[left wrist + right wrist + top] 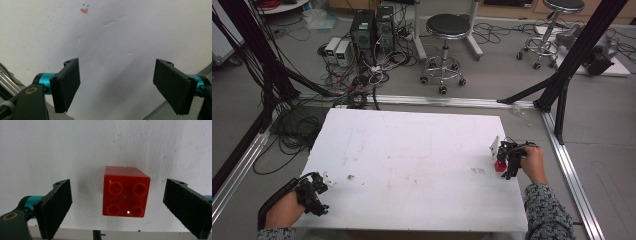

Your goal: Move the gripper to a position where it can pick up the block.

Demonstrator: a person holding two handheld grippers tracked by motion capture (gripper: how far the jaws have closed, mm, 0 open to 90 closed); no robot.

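Here the red studded block (pixel 125 192) sits on the white table (pixel 412 150) between the two black jaws of the right gripper (pixel 120 207), with clear space on either side of it; neither jaw touches it. In the right gripper view the block faces the camera with its four round studs, two above and two below, and it lies somewhat nearer the jaw on that view's right than the one on its left. The jaws are spread wide, wider than the block, and they grip nothing. In the high view the block (pixel 500 165) lies near the table's right edge, right at the right gripper (pixel 507 162), which a hand (pixel 533 162) in a patterned sleeve holds from the right side. The left gripper (pixel 323 187) hovers near the table's left front corner, well apart from the block, held by the other hand (pixel 284 210). In the left gripper view its jaws are also spread wide with only bare white table surface between them, and a small orange and blue mark (pixel 85 9) shows on the surface farther ahead. Behind the table, two stools (pixel 447 30) and tangled cables (pixel 357 85) stand on the floor.
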